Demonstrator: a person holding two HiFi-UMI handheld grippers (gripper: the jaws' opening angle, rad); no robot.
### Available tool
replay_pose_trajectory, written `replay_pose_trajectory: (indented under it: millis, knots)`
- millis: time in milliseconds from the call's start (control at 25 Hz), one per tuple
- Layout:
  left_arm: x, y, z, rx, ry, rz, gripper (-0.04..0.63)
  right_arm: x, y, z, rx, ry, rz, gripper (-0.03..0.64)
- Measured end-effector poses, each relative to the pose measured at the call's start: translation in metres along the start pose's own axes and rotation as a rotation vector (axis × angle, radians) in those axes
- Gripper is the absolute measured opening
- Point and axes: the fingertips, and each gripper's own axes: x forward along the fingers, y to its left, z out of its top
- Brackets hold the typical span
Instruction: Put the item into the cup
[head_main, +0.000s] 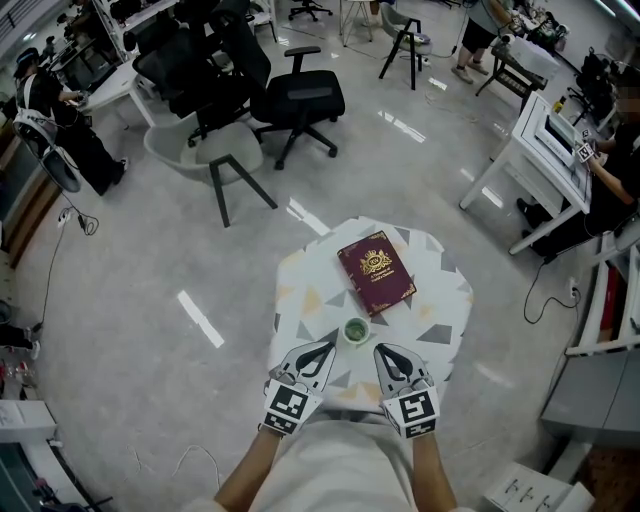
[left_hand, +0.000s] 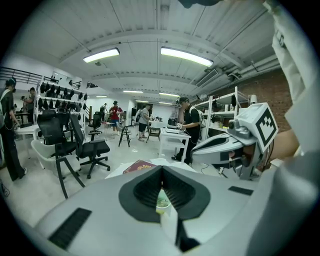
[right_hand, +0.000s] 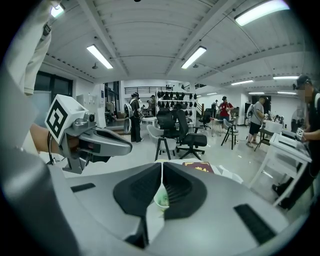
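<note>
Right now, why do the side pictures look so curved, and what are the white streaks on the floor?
Both gripper views are wide-angle, bending the ceiling lights into arcs with dark corners; head view: the streaks are lamp glare on the glossy floor.

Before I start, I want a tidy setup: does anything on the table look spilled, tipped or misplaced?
Nothing stands out. The cup stands upright on the table, no spill around it; the maroon book lies flat beyond it. The left hand-held gripper and right hand-held gripper flank the cup, both shut and empty.
</note>
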Motion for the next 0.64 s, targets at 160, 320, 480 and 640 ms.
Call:
replay_pose_trajectory:
  millis: [160, 320, 480, 640]
  knots:
    - [0.0011, -0.0002, -0.0002, 0.000, -0.001, -0.001, 0.011, 0.0002, -0.0009, -0.0004, -0.001, 0.001, -0.001, 0.012]
    - [0.0027, 0.0005, -0.0016, 0.000, -0.001, 0.000, 0.011, 0.0009, -0.0019, -0.0021, -0.002, 0.002, -0.004, 0.012]
    - [0.0037, 0.0014, -0.0017, -0.002, 0.000, 0.000, 0.011, 0.0021, -0.0029, -0.0026, -0.003, 0.009, -0.006, 0.011]
    - [0.0056, 0.0026, -0.0015, -0.002, 0.004, -0.001, 0.011, 0.0045, -0.0038, -0.0008, -0.004, 0.011, -0.002, 0.009]
